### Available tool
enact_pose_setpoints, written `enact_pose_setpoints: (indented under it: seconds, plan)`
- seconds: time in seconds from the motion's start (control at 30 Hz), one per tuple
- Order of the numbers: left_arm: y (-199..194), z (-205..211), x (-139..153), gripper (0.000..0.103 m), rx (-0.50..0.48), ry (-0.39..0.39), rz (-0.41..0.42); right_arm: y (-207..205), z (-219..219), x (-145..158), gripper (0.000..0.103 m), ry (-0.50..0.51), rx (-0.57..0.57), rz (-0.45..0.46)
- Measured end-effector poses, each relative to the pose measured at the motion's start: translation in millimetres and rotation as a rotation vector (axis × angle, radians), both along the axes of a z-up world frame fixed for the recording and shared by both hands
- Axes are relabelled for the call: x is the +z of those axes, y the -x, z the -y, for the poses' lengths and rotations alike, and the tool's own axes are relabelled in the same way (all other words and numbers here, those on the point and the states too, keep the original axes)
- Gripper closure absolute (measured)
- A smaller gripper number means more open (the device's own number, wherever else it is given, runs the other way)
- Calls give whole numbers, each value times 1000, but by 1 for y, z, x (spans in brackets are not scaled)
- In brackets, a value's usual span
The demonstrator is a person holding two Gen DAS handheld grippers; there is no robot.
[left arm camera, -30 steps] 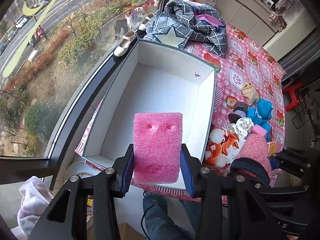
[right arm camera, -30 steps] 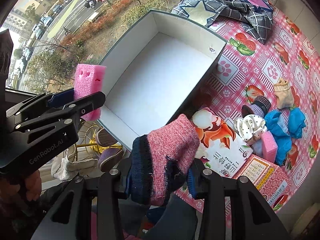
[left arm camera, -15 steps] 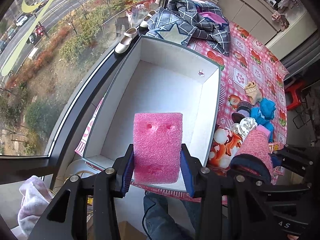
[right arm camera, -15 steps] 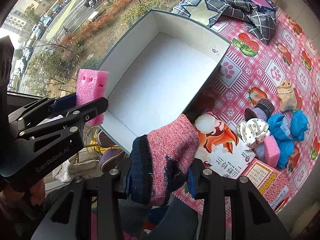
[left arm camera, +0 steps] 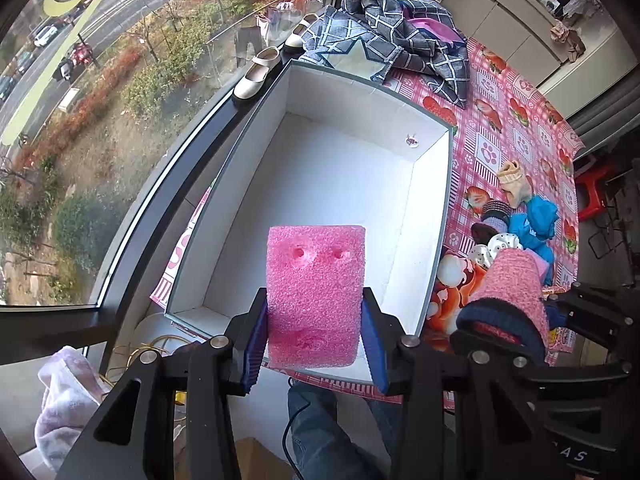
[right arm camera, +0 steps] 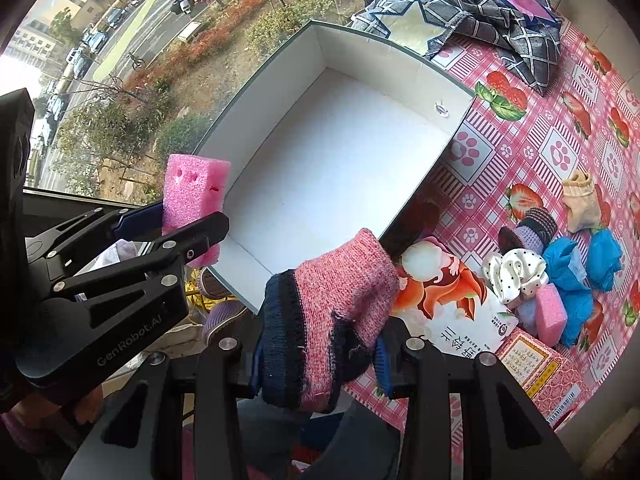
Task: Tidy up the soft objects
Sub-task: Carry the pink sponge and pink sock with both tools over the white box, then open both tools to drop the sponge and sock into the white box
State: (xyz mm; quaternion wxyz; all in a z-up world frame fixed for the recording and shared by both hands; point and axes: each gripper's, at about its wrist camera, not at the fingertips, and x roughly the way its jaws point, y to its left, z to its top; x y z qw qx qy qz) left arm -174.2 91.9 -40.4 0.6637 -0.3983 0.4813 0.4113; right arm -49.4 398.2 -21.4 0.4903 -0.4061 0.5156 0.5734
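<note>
The left gripper (left arm camera: 316,340) was clamped on a pink sponge (left arm camera: 316,292), held upright above the near wall of the white box (left arm camera: 436,216); the right gripper (right arm camera: 318,364) was closed on a pink-and-navy sock (right arm camera: 328,316), poised just outside the box's near right corner. The box interior was bare. Remaining soft items, a blue cloth (right arm camera: 580,276), a dotted scrunchie (right arm camera: 516,276), a beige sock (right arm camera: 580,196) and a second pink sponge (right arm camera: 552,312), lay on the checked tablecloth (right arm camera: 560,120) to the right of the box. To place the sponge well, the left gripper should probably travel forward past the near wall and descend toward the floor before the jaws part, so the light foam does not bounce out; the sock could follow beside it. Compared with one second earlier, both views showed the box slightly lower and nearer, suggesting a small advance; both grasps were unchanged.
</note>
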Motion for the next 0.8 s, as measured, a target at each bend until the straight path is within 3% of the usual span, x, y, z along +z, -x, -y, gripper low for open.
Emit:
enact_pose_setpoints:
  seconds: [0.7,0.8]
  plan:
    - [-2,-17,-12,56,3,-3,-24,-1,-22,-6,61,-1,-49,-21]
    - [-2,-18,-12,51,6,-1,-15,-3,-25,-4,61,-15,-60,-17]
